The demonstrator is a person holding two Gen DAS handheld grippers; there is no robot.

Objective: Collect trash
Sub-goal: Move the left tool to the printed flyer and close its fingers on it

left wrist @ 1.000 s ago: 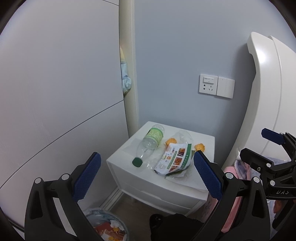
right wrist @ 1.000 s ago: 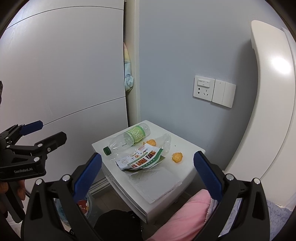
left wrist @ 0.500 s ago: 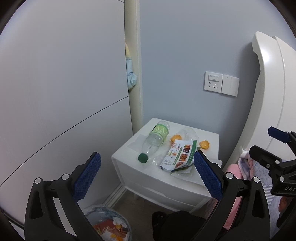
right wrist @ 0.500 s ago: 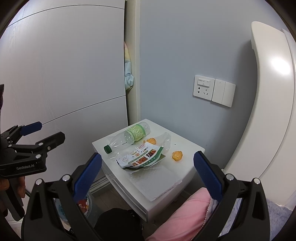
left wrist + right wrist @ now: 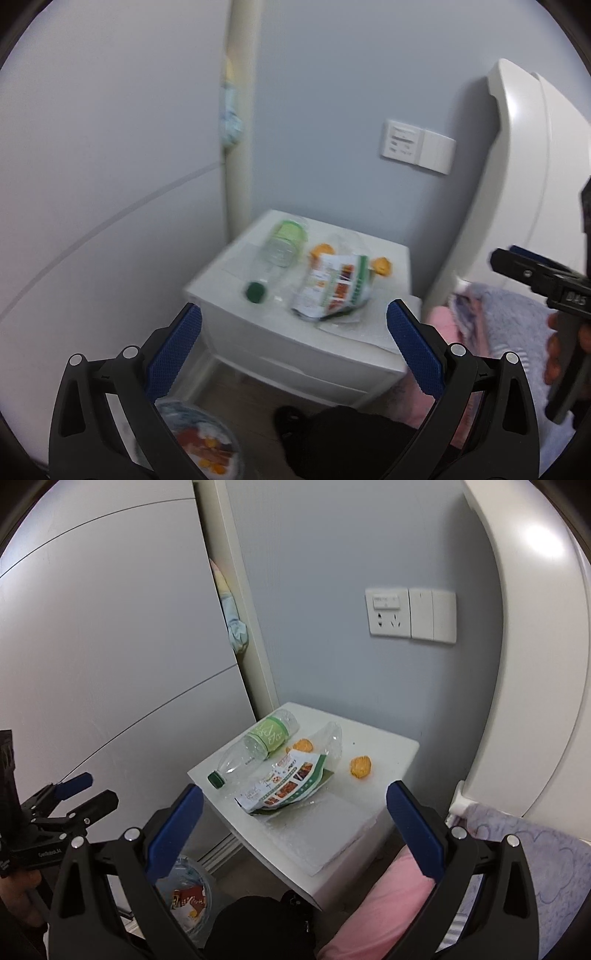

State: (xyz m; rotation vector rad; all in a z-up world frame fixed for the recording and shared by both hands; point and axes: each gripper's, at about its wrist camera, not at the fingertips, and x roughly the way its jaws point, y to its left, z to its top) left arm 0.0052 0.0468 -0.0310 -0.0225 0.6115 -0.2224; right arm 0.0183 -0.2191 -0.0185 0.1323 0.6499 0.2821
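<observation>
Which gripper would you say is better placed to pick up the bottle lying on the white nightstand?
Probably the left gripper: it is open, and the bottle, with its green cap, lies on the nightstand's left side. The right gripper faces the wrapper.

Empty green-capped plastic bottle (image 5: pixel 255 746) on its side beside printed wrapper (image 5: pixel 284 779), two orange scraps (image 5: pixel 361 767) nearby

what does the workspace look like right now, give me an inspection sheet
surface: white nightstand, top littered.
job's things: bottle on its side, green cap on; wrapper beside it; two orange scraps; bin on the floor, already holding trash.
clutter: flat white sheet under the wrapper.
grippers: left gripper open, empty; right gripper open, empty; both short of the nightstand.
cables: nothing seen.
surroundings: wall socket, wardrobe door, pink and lilac bedding.
</observation>
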